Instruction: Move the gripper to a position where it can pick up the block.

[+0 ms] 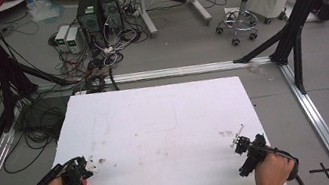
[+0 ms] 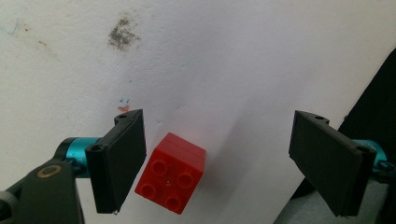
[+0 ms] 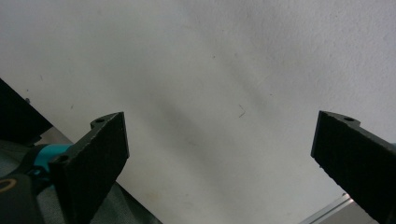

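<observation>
Both tongs spread wide; red brick (image 2: pixel 171 173) between left tongs (image 2: pixel 215 158).

The brick (image 2: pixel 171 172) looks like glossy red plastic. The table (image 1: pixel 166 117) is matt white, scuffed and stained. Jaw pads look rough, matt black.

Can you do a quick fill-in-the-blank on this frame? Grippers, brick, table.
1. The brick between the left gripper jaws is ____ in colour.
2. The brick's top face shows ____ studs.
3. The jaws of the right gripper stand ____, with nothing between them.
4. The brick rests on a ____ table.

Missing words: red; four; open; white
</observation>
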Demonstrator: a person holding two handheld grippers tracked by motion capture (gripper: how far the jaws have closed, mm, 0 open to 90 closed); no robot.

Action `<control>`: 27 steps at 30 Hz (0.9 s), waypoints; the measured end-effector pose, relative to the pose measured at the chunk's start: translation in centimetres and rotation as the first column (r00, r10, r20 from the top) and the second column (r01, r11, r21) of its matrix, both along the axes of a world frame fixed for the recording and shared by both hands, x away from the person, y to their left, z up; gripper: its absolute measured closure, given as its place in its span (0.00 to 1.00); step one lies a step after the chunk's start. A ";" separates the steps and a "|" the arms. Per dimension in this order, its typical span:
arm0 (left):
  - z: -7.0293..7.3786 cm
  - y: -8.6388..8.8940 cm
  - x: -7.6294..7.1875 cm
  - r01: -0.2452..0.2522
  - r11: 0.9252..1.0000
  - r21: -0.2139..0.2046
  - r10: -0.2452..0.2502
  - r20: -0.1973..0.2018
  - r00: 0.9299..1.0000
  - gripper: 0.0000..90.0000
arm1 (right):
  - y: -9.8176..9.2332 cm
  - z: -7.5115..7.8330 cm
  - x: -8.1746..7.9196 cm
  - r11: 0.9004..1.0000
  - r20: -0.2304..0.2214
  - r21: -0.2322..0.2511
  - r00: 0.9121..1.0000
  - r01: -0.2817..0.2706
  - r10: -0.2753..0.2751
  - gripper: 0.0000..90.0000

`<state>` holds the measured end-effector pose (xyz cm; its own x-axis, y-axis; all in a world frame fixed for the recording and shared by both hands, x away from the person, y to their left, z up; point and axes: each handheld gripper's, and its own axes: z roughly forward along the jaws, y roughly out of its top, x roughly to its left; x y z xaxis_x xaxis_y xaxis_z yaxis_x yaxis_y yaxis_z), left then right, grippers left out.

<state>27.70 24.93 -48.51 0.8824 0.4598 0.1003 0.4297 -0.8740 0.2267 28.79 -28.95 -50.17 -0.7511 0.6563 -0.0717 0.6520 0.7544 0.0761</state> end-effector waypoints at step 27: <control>0.4 0.0 0.5 0.100 0.995 -0.030 -0.101 -0.043 0.994 0.21 | -0.4 -0.2 -0.2 1.000 -0.003 0.021 1.000 0.004 -0.004 0.04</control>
<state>28.20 24.89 -48.13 0.9276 0.3704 0.0483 0.3499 -0.9070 0.2345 28.62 -29.39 -50.33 -0.7487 0.6605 -0.0554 0.6551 0.7502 0.0900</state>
